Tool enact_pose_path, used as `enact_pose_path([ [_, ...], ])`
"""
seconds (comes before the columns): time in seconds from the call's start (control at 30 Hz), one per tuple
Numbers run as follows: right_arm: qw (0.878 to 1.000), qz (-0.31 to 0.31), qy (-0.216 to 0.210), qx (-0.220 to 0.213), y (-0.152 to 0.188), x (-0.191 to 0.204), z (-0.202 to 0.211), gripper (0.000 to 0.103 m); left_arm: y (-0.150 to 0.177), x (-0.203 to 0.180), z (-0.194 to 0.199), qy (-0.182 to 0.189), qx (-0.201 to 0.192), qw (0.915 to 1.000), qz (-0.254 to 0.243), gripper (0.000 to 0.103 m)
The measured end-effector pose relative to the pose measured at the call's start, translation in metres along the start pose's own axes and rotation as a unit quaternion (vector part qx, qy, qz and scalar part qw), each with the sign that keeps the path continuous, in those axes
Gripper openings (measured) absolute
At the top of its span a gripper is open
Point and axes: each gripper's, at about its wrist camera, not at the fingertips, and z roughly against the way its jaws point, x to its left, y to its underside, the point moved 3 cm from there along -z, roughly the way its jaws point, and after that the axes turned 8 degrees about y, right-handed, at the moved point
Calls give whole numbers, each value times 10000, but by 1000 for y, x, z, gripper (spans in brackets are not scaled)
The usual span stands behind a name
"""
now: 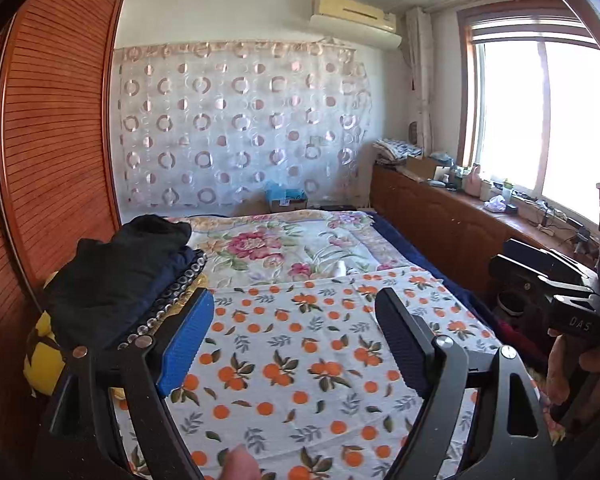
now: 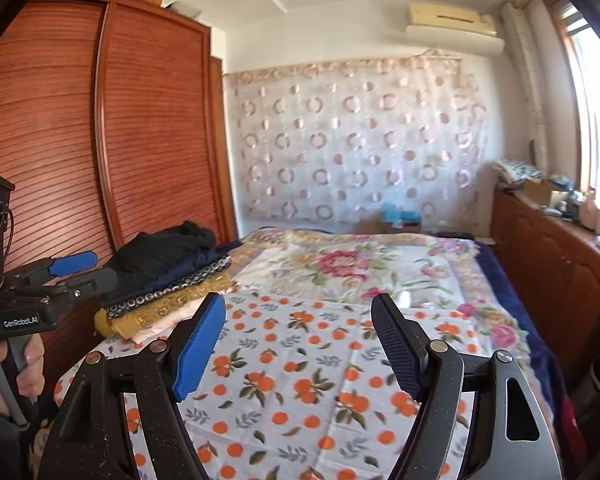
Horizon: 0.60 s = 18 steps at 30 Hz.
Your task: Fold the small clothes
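Both tongs empty. My left gripper [image 1: 296, 336] has its jaws spread wide with nothing between them; my right gripper [image 2: 298, 340] the same, pads clear of any fabric. I hold both above the bed, pointing slightly down, probably between garments. Under them the orange-print cloth [image 1: 300, 360] lies flat as the work surface, with nothing unfolded on it that I can see. Clothes stack [image 2: 168, 280] sits left of both tongs, near the wardrobe [image 2: 60, 140], presumably parked there to keep the folding area free. Dark pieces on top, yellow at the bottom.
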Motion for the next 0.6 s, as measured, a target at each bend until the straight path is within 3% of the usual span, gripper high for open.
enact_pose_path([
  [0.27,9980,-160,605,-85,9,8,32,80,-5,-21,8,-84,-158,9998,-107,83],
  [0.6,9973,-266,679,-15,15,25,29,80,3,-22,3,-181,-115,9997,-79,83],
])
